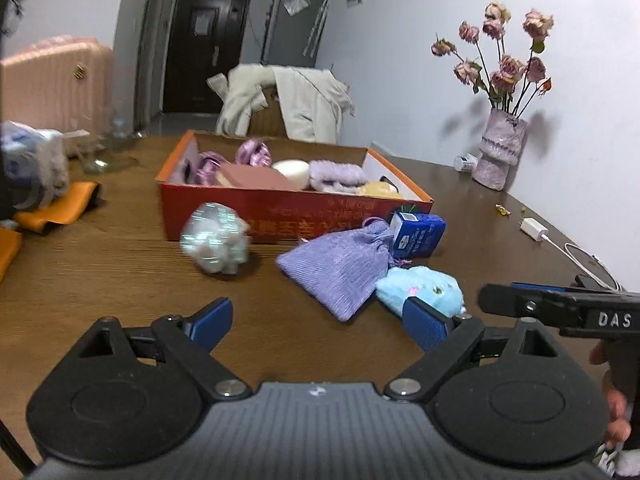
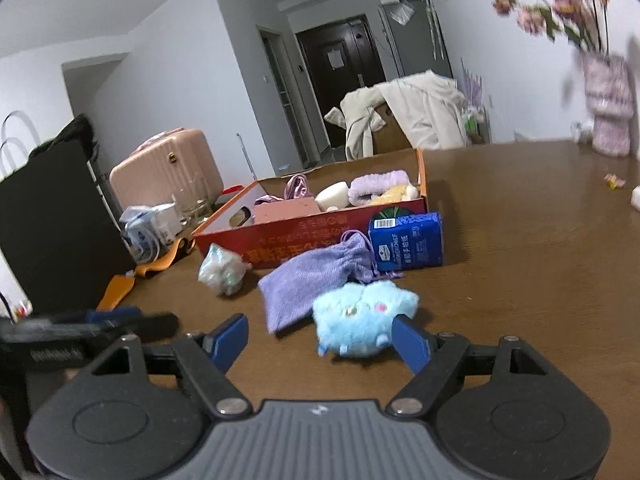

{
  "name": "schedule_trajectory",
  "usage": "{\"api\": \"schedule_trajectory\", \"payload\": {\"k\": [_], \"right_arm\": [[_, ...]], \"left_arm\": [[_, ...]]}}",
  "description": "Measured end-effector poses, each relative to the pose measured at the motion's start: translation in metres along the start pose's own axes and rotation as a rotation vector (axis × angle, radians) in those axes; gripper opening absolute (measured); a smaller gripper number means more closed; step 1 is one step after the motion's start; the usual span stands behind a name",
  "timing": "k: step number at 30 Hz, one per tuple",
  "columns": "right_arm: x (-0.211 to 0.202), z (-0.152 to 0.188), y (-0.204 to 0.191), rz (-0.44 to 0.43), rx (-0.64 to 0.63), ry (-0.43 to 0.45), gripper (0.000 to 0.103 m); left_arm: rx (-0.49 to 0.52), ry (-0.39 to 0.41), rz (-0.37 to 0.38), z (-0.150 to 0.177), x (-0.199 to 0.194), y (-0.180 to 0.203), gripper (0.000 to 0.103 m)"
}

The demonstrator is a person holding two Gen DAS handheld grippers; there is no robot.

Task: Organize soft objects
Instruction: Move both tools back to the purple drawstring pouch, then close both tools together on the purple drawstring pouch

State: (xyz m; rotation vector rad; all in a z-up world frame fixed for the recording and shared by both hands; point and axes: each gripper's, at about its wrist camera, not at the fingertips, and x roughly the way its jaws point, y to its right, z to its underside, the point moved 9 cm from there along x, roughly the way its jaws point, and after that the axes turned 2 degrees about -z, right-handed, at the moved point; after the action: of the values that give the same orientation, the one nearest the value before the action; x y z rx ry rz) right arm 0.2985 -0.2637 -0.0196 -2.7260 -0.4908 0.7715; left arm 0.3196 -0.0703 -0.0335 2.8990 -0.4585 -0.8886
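the left gripper (image 1: 318,326) and right gripper (image 2: 320,342) both hang wide apart and empty over the brown surface (image 1: 120,272). just ahead lie a blue plush toy (image 2: 360,316), a purple pouch (image 1: 340,268) and a crinkly bundle (image 1: 214,242); beyond, the orange box (image 1: 280,208) holds soft items.

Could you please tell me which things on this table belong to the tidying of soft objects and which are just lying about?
Job:
fluffy light-blue plush toy
lilac drawstring fabric pouch
crumpled iridescent bundle
orange cardboard box

Lying about:
blue tissue pack
pink vase of dried roses
white charger
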Motion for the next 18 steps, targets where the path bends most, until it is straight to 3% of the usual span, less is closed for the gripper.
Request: {"api": "schedule_trajectory", "payload": {"k": [9,13,15,17,18], "right_arm": [[0.107,-0.043,0.028,-0.039,0.143,-0.019,0.067],[0.139,-0.045,0.033,-0.030,0.175,-0.047,0.066],[0.148,-0.044,0.030,-0.042,0.173,-0.056,0.058],[0.155,-0.041,0.028,-0.034,0.170,-0.068,0.029],[0.156,-0.040,0.029,-0.022,0.165,-0.066,0.021]], "left_arm": [[-0.029,-0.094,0.023,-0.008,0.096,0.008,0.062],[-0.060,-0.146,0.066,-0.002,0.113,0.001,0.035],[-0.076,-0.141,0.085,-0.002,0.114,-0.001,0.029],[-0.079,-0.138,0.093,-0.003,0.112,-0.002,0.021],[-0.081,-0.137,0.093,-0.004,0.111,-0.004,0.019]]}}
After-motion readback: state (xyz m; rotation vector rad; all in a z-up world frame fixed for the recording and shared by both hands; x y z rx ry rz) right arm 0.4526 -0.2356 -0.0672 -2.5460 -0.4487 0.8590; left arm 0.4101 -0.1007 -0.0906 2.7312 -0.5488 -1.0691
